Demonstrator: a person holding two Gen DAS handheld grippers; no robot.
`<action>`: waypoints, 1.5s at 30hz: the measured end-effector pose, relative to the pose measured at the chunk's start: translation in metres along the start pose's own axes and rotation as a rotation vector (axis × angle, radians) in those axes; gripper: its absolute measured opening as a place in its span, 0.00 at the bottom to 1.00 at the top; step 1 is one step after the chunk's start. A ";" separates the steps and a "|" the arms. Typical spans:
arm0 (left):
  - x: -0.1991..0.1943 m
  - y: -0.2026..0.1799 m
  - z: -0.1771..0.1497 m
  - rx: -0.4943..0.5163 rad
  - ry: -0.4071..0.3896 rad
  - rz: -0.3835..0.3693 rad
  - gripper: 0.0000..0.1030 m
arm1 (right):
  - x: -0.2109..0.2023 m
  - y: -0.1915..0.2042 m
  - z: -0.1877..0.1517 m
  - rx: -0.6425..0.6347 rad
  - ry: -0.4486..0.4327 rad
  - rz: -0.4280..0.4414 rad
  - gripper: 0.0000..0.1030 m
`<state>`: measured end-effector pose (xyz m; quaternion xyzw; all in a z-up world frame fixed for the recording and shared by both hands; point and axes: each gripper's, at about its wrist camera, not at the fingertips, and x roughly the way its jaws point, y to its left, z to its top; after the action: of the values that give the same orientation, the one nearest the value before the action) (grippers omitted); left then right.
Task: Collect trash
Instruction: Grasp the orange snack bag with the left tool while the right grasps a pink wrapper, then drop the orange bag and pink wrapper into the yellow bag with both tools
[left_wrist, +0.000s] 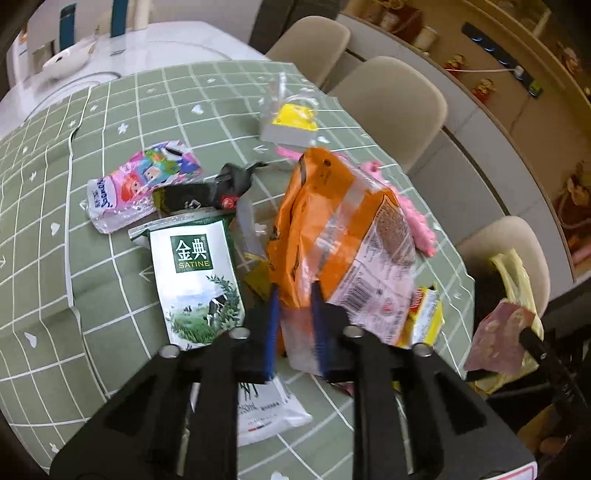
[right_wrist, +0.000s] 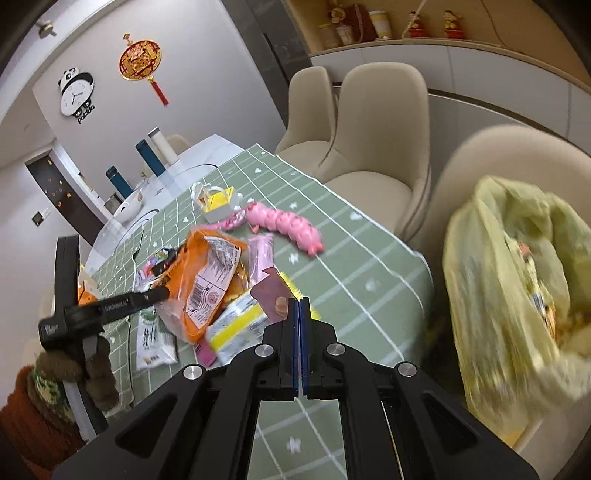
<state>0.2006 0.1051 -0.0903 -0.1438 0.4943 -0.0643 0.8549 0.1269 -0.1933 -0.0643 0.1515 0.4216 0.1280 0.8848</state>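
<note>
In the left wrist view my left gripper is shut on the lower edge of an orange snack bag, which stands up from the green checked tablecloth. From the right wrist view the same gripper meets that orange bag from the left. My right gripper is shut on a maroon wrapper and is off the table's right edge. A yellow trash bag gapes open on a chair to its right. A Satine milk carton, a pink sachet and a yellow-white wrapper lie on the cloth.
A pink caterpillar toy and a yellow toy block lie further back. Beige chairs line the table's right side. Bottles and a white bowl stand on the white far end. A person's gloved hand holds the left gripper.
</note>
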 end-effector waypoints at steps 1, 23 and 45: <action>-0.006 -0.003 -0.001 0.021 -0.015 0.004 0.11 | -0.004 -0.002 -0.004 0.008 -0.004 0.001 0.03; -0.103 -0.162 0.009 0.358 -0.184 -0.198 0.09 | -0.121 -0.049 -0.014 -0.017 -0.233 -0.137 0.03; 0.039 -0.389 -0.026 0.803 0.019 -0.293 0.09 | -0.203 -0.201 -0.052 0.339 -0.294 -0.433 0.03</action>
<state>0.2102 -0.2794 -0.0145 0.1322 0.4121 -0.3737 0.8204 -0.0186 -0.4424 -0.0277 0.2205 0.3269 -0.1587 0.9052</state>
